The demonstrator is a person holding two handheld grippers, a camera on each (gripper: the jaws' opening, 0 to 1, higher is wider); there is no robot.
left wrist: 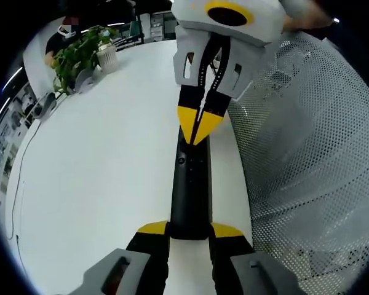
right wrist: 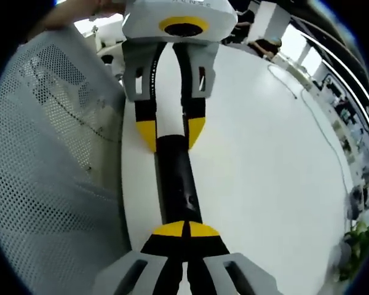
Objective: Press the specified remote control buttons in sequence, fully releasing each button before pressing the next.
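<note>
A long black remote control [left wrist: 189, 190] lies on a white table [left wrist: 98, 184], close to the table's edge, beside a person's white mesh garment [left wrist: 307, 153]. We hold it at one end with the left gripper [left wrist: 189, 232], its yellow-tipped jaws clamped on either side of the body.

The right gripper [right wrist: 186, 228] comes from the opposite end, its two yellow tips pinched together with nothing between them — a single blunt point resting on or just above the remote's far end. Whether it is pressing a button, we cannot tell.

To do this step well, we should keep the left grip steady so the remote cannot slide, press straight down on one button, then lift clear — fully off — before moving along. A potted plant [left wrist: 74, 58] stands well apart at the table's far side.
</note>
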